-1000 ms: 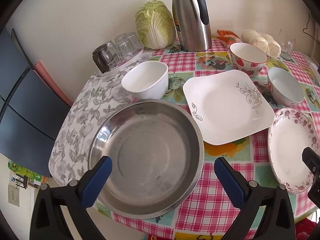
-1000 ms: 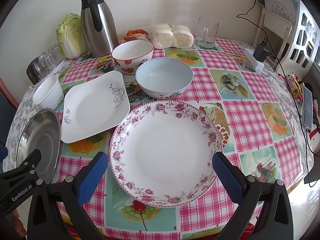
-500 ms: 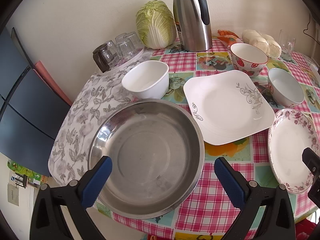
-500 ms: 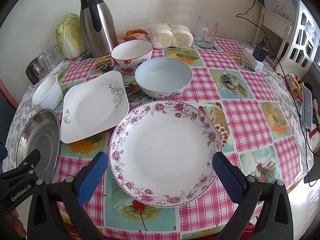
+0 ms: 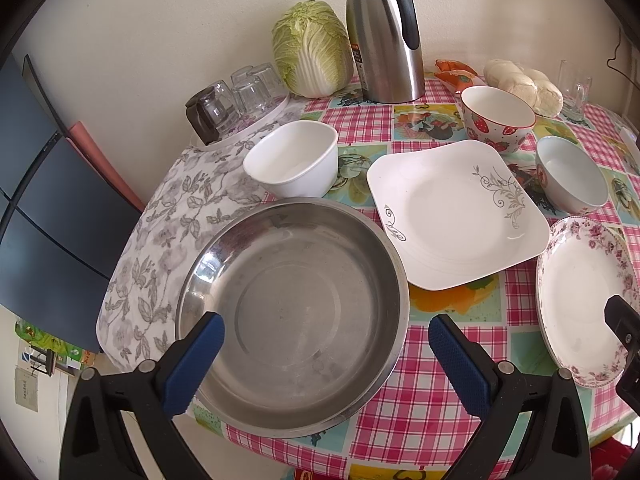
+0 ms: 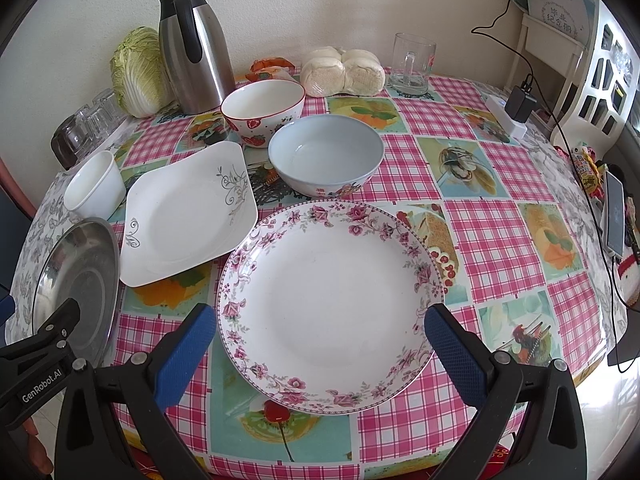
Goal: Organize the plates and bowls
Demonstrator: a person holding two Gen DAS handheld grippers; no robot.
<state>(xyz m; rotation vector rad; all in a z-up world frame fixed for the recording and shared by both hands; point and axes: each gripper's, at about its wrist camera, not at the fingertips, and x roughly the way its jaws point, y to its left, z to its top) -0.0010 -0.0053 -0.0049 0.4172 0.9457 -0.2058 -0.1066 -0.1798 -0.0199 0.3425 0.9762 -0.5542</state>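
A round steel pan (image 5: 296,312) lies at the table's near left edge, with my left gripper (image 5: 324,364) open above its near rim. To its right sit a square white plate (image 5: 452,216) and a floral round plate (image 6: 328,300). My right gripper (image 6: 316,356) hangs open over the floral plate's near rim, holding nothing. Farther back stand a small white bowl (image 5: 294,160), a strawberry-print bowl (image 6: 262,110) and a pale blue bowl (image 6: 326,156).
A steel thermos jug (image 6: 194,48), a cabbage (image 5: 310,48), upturned glasses (image 5: 236,96), wrapped buns (image 6: 342,70) and a glass mug (image 6: 412,64) line the back by the wall. A power strip with charger (image 6: 516,112) and a phone (image 6: 616,212) lie at the right edge.
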